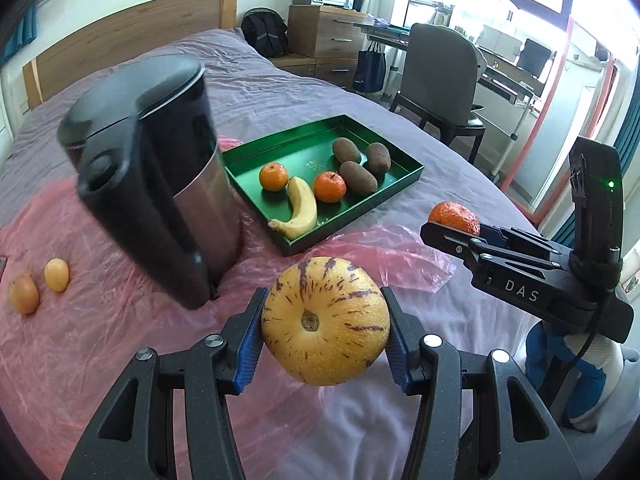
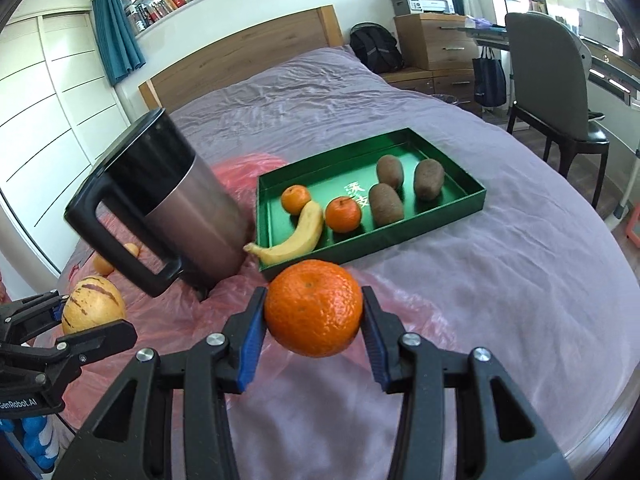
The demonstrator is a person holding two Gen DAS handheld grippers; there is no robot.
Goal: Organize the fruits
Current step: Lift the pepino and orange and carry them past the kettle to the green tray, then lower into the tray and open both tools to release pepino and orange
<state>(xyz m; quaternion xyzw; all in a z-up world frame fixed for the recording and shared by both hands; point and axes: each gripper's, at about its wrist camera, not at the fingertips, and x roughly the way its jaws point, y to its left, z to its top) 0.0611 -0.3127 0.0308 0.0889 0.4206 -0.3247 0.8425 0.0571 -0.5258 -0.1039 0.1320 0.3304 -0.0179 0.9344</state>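
Purple bedsheet (image 2: pixel 500 280) spreads wide and bare to the right of the green tray (image 2: pixel 452 210), and in front of the tray's near wall a strip of pink plastic film (image 2: pixel 404 292) lies flat with nothing standing on it.

Left of the tray, two small orange fruits (image 1: pixel 38 284) sit on the film, well apart from everything else. The kettle (image 1: pixel 160 184), steel-bodied with a black lid and handle, stands just beside the tray's left wall and blocks that side. The left gripper (image 1: pixel 324 324) is clamped on a yellow, purple-streaked melon (image 1: pixel 326 320), both blue pads (image 1: pixel 249 344) pressed to its sides, held above the film in front of the kettle and the tray's near-left corner.

Inside the tray, from left to right: a mandarin (image 2: pixel 295 199), a banana (image 2: pixel 294 236) with its stem at the near-left corner, a second mandarin (image 2: pixel 343 213) touching the banana's tip, then three kiwis (image 2: pixel 404 190) grouped in the right half. The tray's far-left floor is bare.

The right gripper (image 2: pixel 314 316) grips an orange (image 2: pixel 314 308) between its pads (image 2: pixel 252 344), held above the film just before the tray's near wall.
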